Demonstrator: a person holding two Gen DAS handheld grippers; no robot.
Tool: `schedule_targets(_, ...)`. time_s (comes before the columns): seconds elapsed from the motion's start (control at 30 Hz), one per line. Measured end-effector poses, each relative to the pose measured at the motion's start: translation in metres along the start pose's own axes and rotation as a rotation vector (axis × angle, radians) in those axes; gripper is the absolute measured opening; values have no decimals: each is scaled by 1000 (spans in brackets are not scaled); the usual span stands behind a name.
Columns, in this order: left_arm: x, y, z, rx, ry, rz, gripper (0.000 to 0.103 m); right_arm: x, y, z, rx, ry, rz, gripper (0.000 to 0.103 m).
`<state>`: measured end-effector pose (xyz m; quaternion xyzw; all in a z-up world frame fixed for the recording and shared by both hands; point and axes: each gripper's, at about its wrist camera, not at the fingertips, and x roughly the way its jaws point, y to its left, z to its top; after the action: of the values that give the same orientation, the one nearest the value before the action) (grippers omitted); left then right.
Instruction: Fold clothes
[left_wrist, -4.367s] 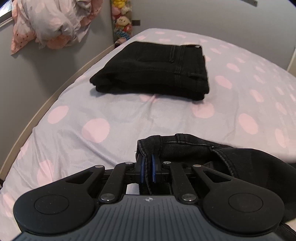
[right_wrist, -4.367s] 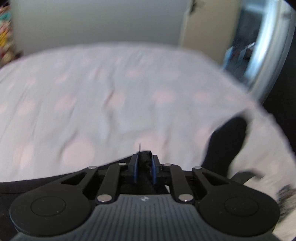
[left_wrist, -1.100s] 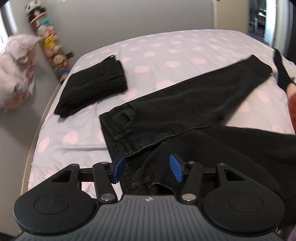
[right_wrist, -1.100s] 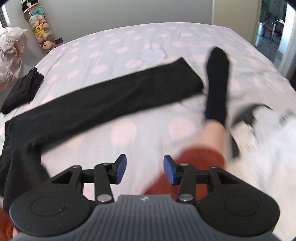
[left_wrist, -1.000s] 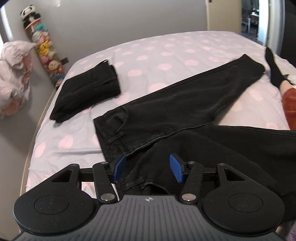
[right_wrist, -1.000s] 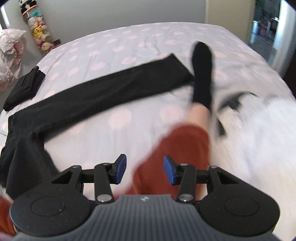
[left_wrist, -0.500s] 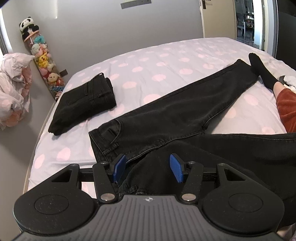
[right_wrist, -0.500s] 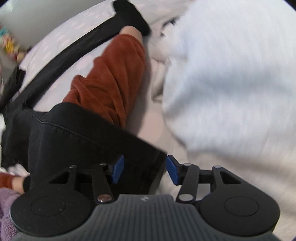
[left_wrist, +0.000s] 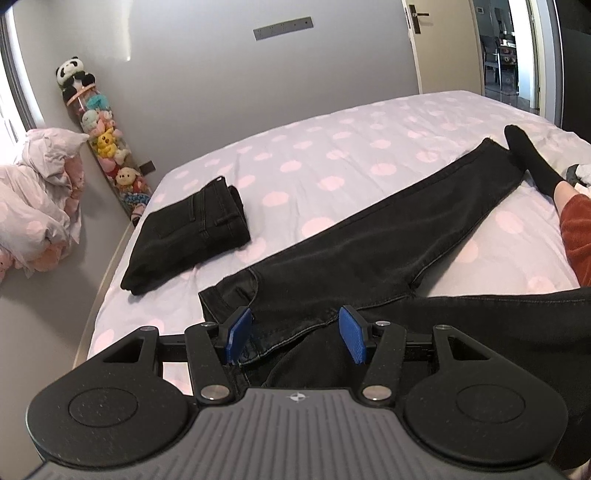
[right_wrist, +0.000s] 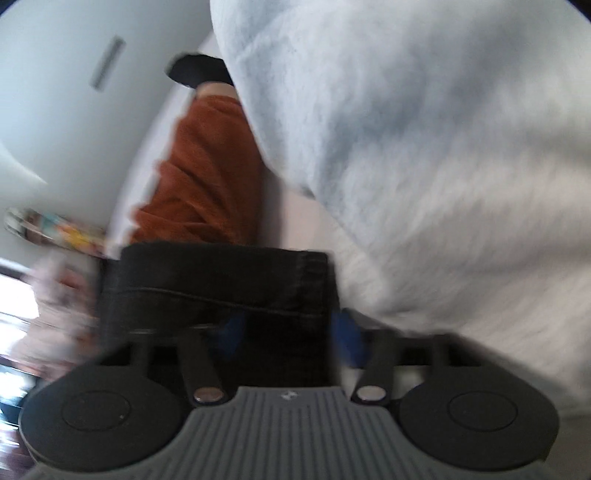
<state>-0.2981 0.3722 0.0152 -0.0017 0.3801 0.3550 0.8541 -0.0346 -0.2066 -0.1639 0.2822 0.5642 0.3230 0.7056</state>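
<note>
Your items, both on the polka-dot sheet:

1. Black denim jeans, unfolded (left_wrist: 388, 251): you have them spread flat, waistband nearest you, one leg running diagonally toward the far right, the other stretching off to the right; its hemmed cuff (right_wrist: 236, 280) shows blurred in the right wrist view.

2. Black denim jeans, folded into a compact rectangle (left_wrist: 192, 232): these lie apart at the bed's left edge.

no readable text, labels, brands or numbers anywhere
</note>
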Motion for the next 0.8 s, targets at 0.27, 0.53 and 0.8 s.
schedule_targets(0.27,-4,-9,5,20,-19,-1,62,-36,-6,-3,-18,-100,210,30)
schedule_targets(0.53,-15,-11,13,10,-51,3,62,-23,19,6,-147,-111,62,43)
schedule_targets(0.8,-10,-16,16,15,-39,5,62,10,1,8,-86,-63,35,59)
